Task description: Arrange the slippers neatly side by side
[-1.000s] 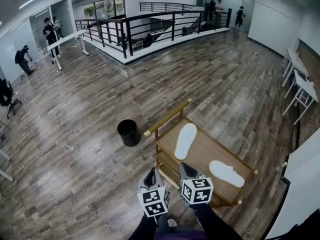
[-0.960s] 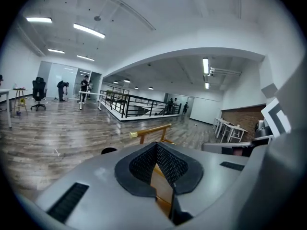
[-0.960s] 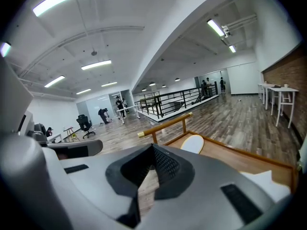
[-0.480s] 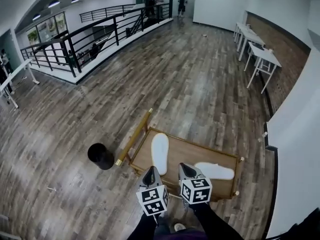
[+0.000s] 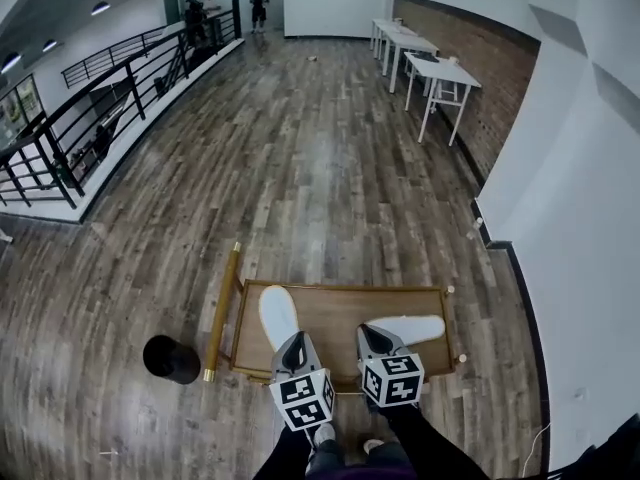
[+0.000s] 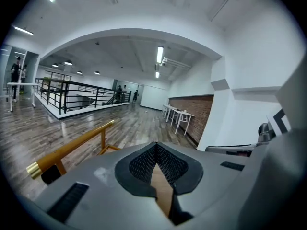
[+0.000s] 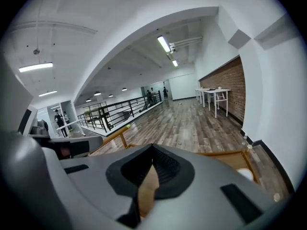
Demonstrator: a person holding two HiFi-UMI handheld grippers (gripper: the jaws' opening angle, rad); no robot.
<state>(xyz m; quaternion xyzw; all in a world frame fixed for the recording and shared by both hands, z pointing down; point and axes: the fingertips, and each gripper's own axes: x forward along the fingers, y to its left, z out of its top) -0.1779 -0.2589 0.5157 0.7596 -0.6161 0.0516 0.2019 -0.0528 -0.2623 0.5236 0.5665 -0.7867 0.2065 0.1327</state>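
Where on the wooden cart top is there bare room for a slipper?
Bare wood lies between the left slipper and the right slipper, up to the cart's far rim. The right end is crowded by the crosswise slipper; the near edge is hidden behind the left gripper and right gripper.

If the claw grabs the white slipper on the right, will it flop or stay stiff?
Probably bendy: the white slipper looks flat and thin, so its free end may droop. It seems light, maybe foam. It lies flat on the wooden cart, so it shouldn't roll.
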